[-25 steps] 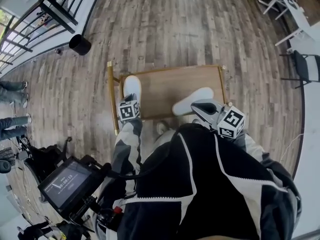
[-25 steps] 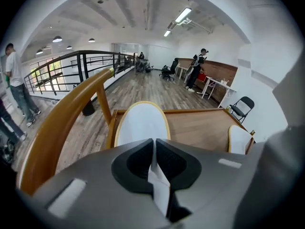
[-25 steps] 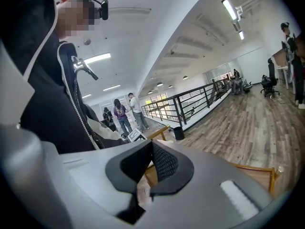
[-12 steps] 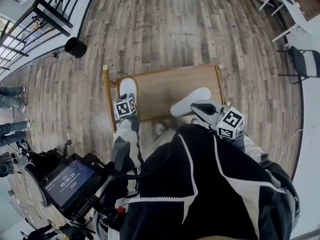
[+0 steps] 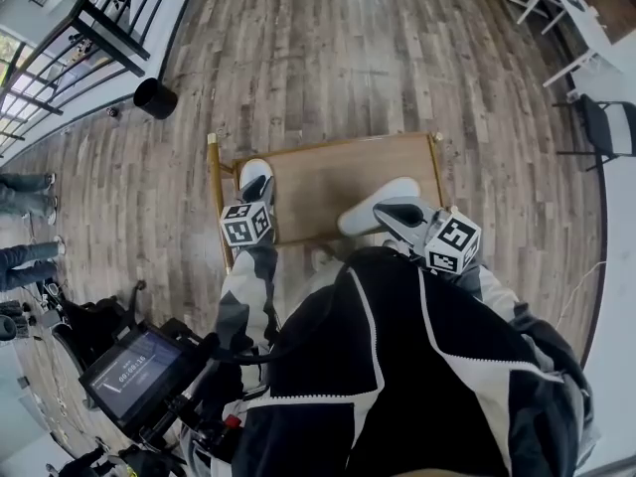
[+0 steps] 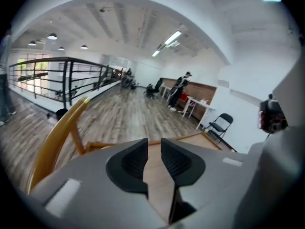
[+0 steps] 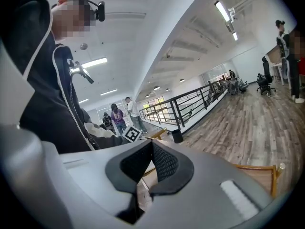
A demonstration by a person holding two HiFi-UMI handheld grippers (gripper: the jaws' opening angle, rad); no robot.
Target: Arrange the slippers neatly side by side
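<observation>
Two white slippers lie on a low wooden table [image 5: 338,167]. The left slipper [image 5: 254,172] is at the table's left edge and the right slipper [image 5: 373,202] lies slanted near the front right. My left gripper [image 5: 256,191] hovers over the heel end of the left slipper. Its jaws have just opened and closed back a little, and they stand apart [image 6: 154,144] with only bare tabletop [image 6: 157,175] between them. My right gripper [image 5: 382,209] sits at the heel end of the right slipper, jaws shut [image 7: 151,147]. Whether they pinch the slipper is hidden.
A yellow wooden rail [image 5: 214,197] runs along the table's left side. On the plank floor stand a black bin [image 5: 156,97], a railing [image 5: 89,28], a folding chair [image 5: 606,127] and a white table [image 5: 576,18]. People stand at the far left [image 5: 20,182].
My left gripper has lifted off the left slipper and drawn slightly back, now covering more of it. The slipper stays on the table. The right gripper and right slipper have not moved.
</observation>
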